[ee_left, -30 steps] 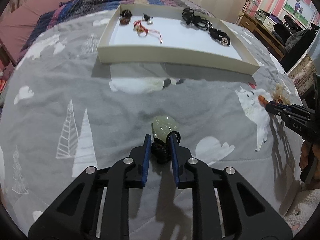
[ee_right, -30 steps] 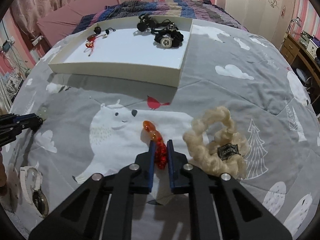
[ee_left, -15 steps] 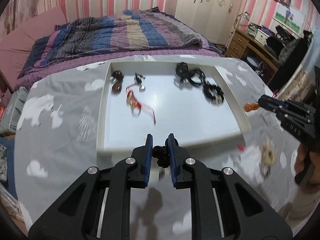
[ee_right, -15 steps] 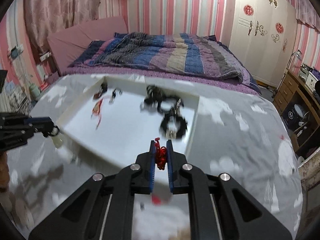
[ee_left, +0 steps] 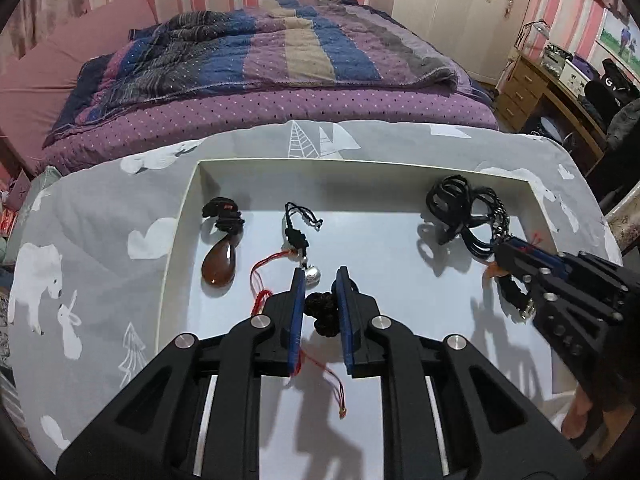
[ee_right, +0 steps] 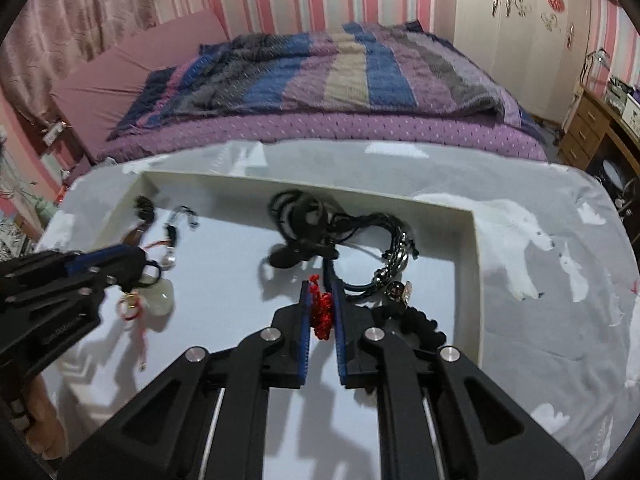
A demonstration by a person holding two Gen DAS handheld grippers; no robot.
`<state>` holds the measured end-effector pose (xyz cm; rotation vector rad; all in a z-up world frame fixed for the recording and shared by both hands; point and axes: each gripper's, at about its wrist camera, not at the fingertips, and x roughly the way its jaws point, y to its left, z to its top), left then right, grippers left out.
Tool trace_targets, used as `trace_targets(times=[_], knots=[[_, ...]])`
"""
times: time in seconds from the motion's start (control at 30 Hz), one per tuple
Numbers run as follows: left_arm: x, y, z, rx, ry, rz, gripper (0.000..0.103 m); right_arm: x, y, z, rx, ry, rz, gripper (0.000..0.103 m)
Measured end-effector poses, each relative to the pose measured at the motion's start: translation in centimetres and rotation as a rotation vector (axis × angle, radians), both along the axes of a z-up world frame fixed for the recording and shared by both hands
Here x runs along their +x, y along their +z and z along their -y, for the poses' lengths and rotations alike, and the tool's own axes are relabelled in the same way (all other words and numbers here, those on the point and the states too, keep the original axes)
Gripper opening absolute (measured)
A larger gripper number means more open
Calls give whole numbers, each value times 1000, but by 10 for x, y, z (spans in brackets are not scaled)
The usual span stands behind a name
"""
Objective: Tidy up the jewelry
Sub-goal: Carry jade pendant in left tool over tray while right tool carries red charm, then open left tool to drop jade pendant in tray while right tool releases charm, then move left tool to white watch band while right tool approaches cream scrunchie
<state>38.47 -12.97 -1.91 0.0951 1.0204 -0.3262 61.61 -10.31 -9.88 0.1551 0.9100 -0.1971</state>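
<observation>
Both grippers now over tray (ee_left: 182, 216), off blanket; pendants still clamped.

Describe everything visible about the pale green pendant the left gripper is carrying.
The pale green pendant is a smooth, rounded, translucent stone, jade-like in look. It hangs from a dark knotted cord pinched between the blue pads of the left gripper. In the right wrist view it dangles below the fingertips over the white tray, near a small red ring and red string lying there. Whether it touches the tray floor cannot be told. The left wrist view shows only its cord.
</observation>
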Motion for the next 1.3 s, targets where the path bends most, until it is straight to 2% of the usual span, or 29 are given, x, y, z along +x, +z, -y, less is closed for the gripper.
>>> trace_targets(times=[0.27,0.3,0.33,0.4,0.47,0.53,0.6,0.7,0.77,0.83,0.87,0.9,1.03,1.17,1.27,1.3], knots=[[8,-19,9,35,1,-56,16,15,-17,-4,8,7,-79,13],[7,-19,9,36,4,-52,19,16,-20,-4,11,5,-92,14],[6,-20,8,40,5,-50,30,15,-20,-4,5,9,-88,13],[2,-17,5,58,16,-22,43,14,-20,-5,-11,26,-93,13],[1,-15,0,69,28,-11,49,13,-21,-4,-5,33,-108,17],[-4,-10,-5,58,32,-11,50,10,-16,-5,-13,31,-101,39],[-12,-2,-7,60,30,11,57,4,-6,-5,-30,21,-72,51],[-26,20,-9,77,33,71,69,-6,14,-5,-43,30,-37,53],[-35,34,-13,82,32,102,76,-16,31,-1,-56,18,-10,59],[-48,50,-19,94,42,147,95,-29,50,1,-77,12,35,73],[-56,58,-21,100,49,172,97,-34,58,1,-88,7,53,76],[-66,67,-23,106,51,200,98,-41,66,2,-100,2,70,81],[-97,87,-31,110,46,224,100,-67,89,5,-113,-14,102,92],[-126,100,-37,109,68,216,100,-95,101,8,-130,-47,103,96],[-148,104,-43,97,72,201,100,-118,106,13,-107,-63,109,98],[-158,105,-44,101,73,194,100,-126,107,15,-100,-70,113,101]])
